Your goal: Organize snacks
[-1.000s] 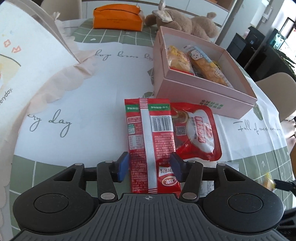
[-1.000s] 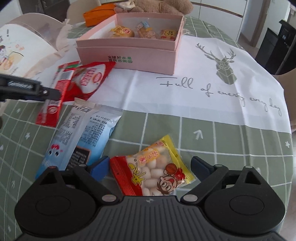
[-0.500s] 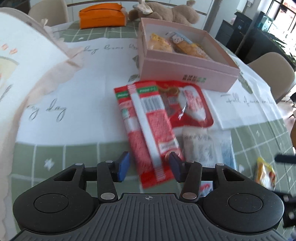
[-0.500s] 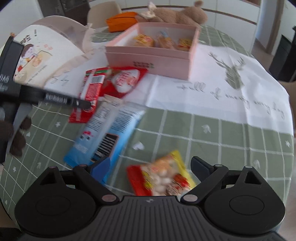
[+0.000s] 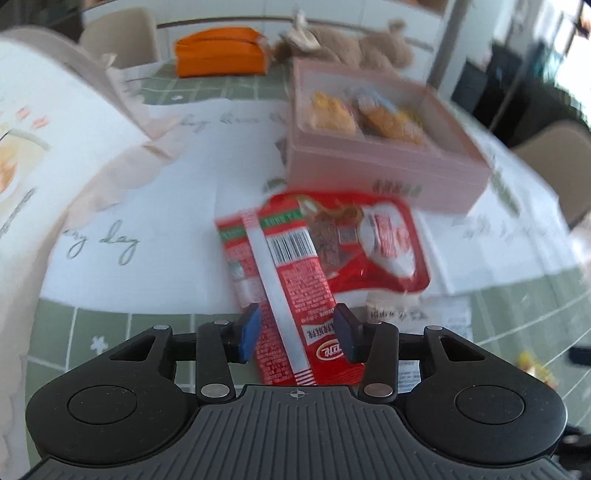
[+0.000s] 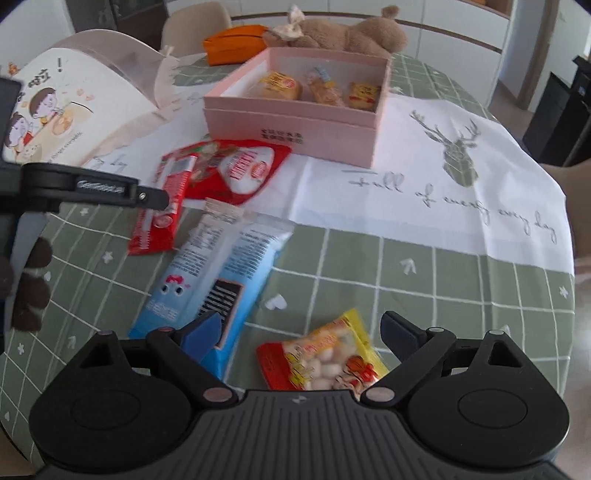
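**Left jaws straddle the long red packet; right jaws stand wide over the yellow bag**

At your far left stands a curved illustrated box lid (image 6: pixel 77 107) on the table, with your gloved hand (image 6: pixel 27 284) below it holding the left gripper (image 5: pixel 295 334). Its jaws have just been opening a little, and the long red snack packet (image 5: pixel 284 291) lies between them: its lower end runs down through the gap, with a sliver of space showing beside each blue pad, so the pads flank it without pressing. The packet lies flat, tilted slightly leftward at its top, with its upper part overlapping the left edge of a wider red pouch (image 5: pixel 369 243).

Moving right, that pouch lies just in front of the pink box (image 6: pixel 295 125), which holds three small wrapped snacks (image 6: pixel 317 88). Behind the box lie an orange case (image 6: pixel 234 42) and a brown plush toy (image 6: pixel 351 31).

In front of the pouch, a long blue-and-white packet (image 6: pixel 218 280) lies diagonally on the green checked tablecloth (image 6: pixel 443 288); its lower end reaches your right gripper's left pad.

Your right gripper (image 6: pixel 301 330) has its jaws spread wide and holds nothing. The small yellow-and-red bag of white sweets (image 6: pixel 325 358) lies on the cloth between them, nearer the right finger, clear of both pads.
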